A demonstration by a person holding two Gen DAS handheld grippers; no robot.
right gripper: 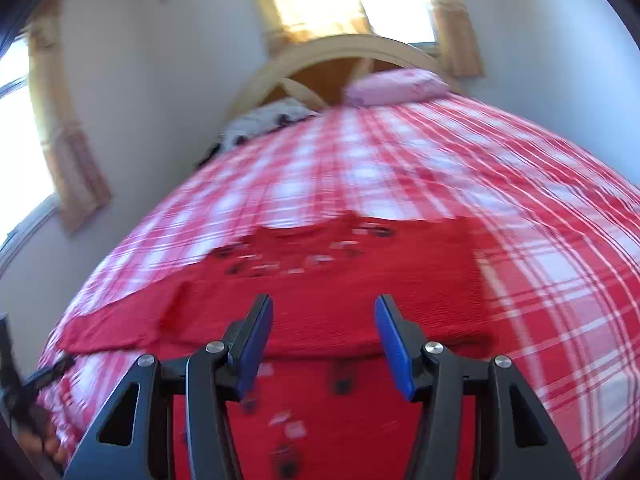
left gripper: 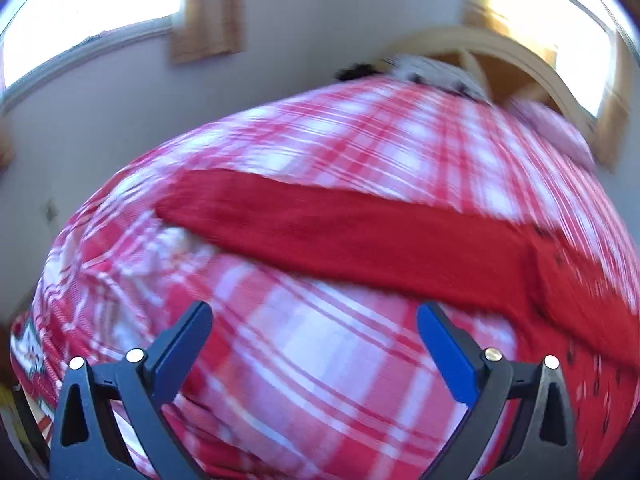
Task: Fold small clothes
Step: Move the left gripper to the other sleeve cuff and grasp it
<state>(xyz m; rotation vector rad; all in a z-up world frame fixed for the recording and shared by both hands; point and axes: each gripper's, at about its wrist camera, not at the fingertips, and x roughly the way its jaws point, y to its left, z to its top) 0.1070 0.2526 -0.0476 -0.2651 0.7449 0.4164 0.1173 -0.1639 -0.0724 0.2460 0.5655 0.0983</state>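
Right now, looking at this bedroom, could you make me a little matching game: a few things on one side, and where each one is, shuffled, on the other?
Things:
1. red printed long-sleeved top
2. pink pillow
3. red-and-white plaid bedspread
4. pale wooden arched headboard

Places:
A. under the window
B. spread flat near the foot
C. by the headboard
D. covering the whole bed

Pairs: 1-B, 2-C, 3-D, 4-A

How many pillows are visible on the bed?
2: a pink pillow at the headboard's right side, and a white patterned pillow to its left. Others may be hidden.
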